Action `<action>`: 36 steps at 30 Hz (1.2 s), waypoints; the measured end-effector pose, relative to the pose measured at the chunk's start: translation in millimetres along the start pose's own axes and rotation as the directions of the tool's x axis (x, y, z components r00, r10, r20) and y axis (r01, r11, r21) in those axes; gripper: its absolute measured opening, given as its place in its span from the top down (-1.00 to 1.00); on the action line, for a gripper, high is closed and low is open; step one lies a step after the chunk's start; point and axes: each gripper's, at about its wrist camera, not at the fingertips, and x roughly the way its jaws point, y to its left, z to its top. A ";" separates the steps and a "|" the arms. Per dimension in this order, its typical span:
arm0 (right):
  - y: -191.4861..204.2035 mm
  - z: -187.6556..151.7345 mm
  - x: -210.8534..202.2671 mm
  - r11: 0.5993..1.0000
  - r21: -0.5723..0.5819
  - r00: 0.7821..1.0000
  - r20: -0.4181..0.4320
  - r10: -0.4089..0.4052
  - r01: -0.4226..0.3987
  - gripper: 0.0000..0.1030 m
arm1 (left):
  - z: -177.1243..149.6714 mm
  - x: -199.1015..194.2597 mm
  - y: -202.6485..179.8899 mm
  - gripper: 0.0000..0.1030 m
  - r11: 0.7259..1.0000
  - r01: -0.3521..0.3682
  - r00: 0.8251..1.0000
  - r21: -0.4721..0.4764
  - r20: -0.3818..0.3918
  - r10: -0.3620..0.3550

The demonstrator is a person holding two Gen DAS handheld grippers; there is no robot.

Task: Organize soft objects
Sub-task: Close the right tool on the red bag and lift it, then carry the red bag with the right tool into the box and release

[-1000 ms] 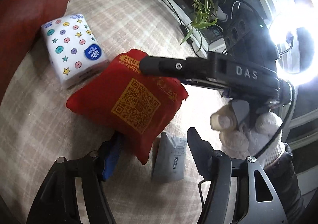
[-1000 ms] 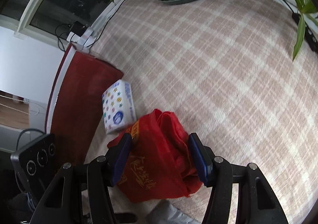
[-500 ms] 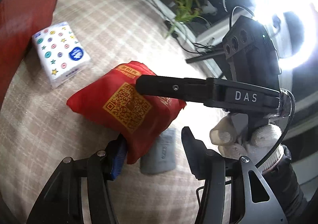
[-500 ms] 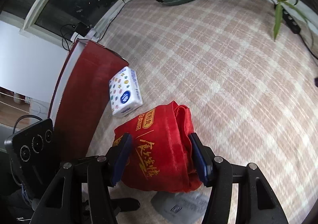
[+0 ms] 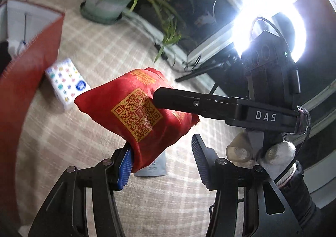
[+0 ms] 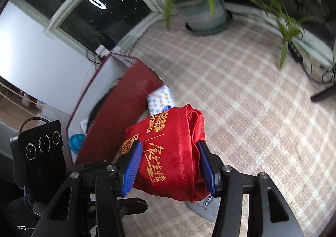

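Observation:
A red folded cloth bag (image 6: 170, 159) with gold print and a QR code is held in the air above the checked cloth. My right gripper (image 6: 168, 169) is shut on it, one blue pad on each side. In the left wrist view the same bag (image 5: 136, 115) hangs in front, with the right gripper's black finger across it. My left gripper (image 5: 161, 163) is open; the bag's lower corner lies against its left pad (image 5: 126, 167). A grey pouch (image 5: 156, 166) lies flat below the bag. A white tissue pack with coloured dots (image 5: 67, 85) lies by the red box.
An open red box (image 5: 25, 81) stands at the left, with a few items inside (image 6: 77, 142). A potted spider plant (image 6: 201, 9) stands at the back, with cables (image 6: 315, 68) at the cloth's edge. A bright ring lamp (image 5: 271, 26) is behind the right gripper.
The right gripper has lifted the red bag off the cloth, uncovering the grey pouch. Both grippers rose, so the box's inside and the plant now show. The left gripper stayed open.

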 end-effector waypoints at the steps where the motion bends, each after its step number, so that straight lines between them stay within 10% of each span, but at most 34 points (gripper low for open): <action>1: 7.1 1.8 -5.6 1.000 -0.013 1.000 0.013 -0.001 0.001 0.05 | 1.5 -7.9 -1.5 0.01 1.000 0.000 1.000 0.006 0.017 0.000; 18: 135.7 29.5 -28.5 0.976 -0.216 0.994 0.100 0.043 -0.021 0.06 | 11.8 -130.3 27.1 0.01 0.999 -0.038 0.971 -0.011 0.237 0.039; 36: 217.6 67.8 57.3 0.971 -0.237 0.997 0.070 0.042 -0.024 0.06 | 35.1 -162.1 106.3 0.01 0.990 -0.130 0.969 -0.047 0.206 0.137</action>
